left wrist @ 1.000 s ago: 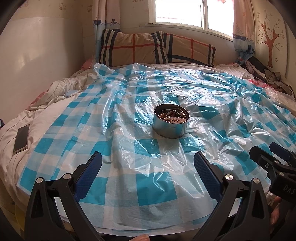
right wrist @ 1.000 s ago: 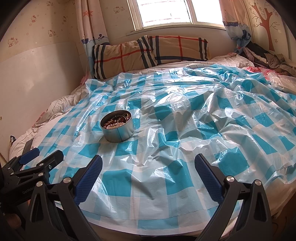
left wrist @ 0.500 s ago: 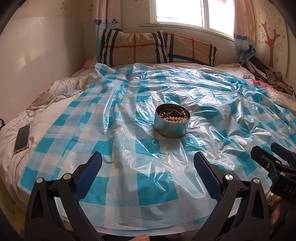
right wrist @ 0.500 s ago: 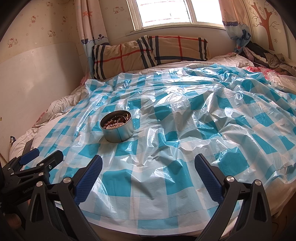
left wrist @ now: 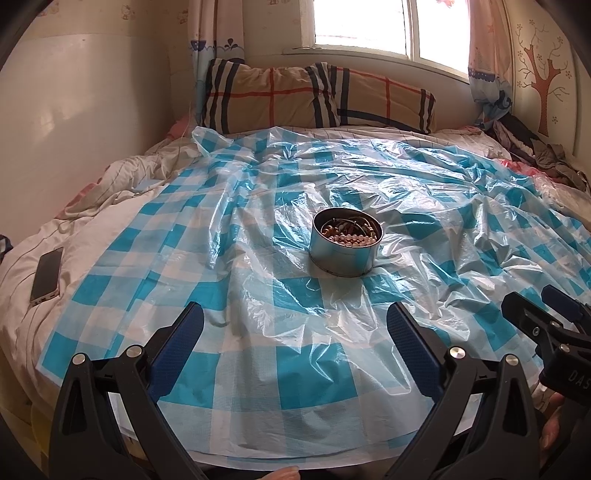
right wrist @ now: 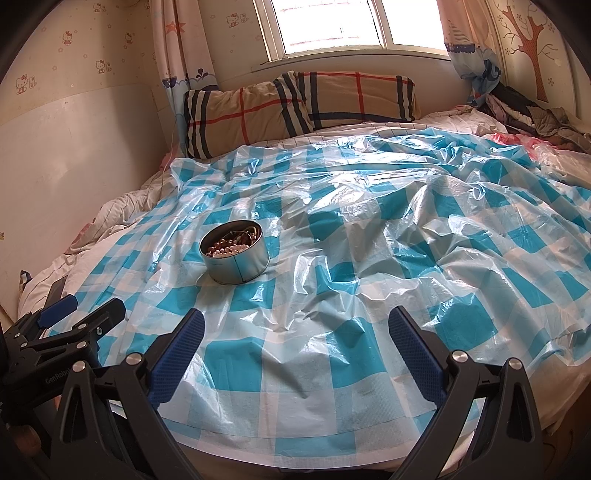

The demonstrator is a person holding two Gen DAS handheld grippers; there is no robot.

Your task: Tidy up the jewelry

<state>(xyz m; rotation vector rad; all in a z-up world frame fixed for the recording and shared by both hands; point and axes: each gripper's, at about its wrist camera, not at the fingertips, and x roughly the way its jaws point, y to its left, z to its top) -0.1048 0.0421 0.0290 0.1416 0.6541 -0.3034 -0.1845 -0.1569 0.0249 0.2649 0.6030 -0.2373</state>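
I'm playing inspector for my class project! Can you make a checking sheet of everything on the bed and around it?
Surface: blue-and-white checked plastic sheet, wrinkled, spread over the bed.
Job's things: round metal tin standing upright on the sheet, lid off, with beaded jewelry inside.
Clutter: phone lying on the white bedding left of the sheet; pile of clothes at the far right corner.
Grippers: left gripper open, empty; right gripper open, empty; both short of the tin.
Cables: nothing seen.
Surroundings: plaid pillows, window, curtains, tree wall sticker.
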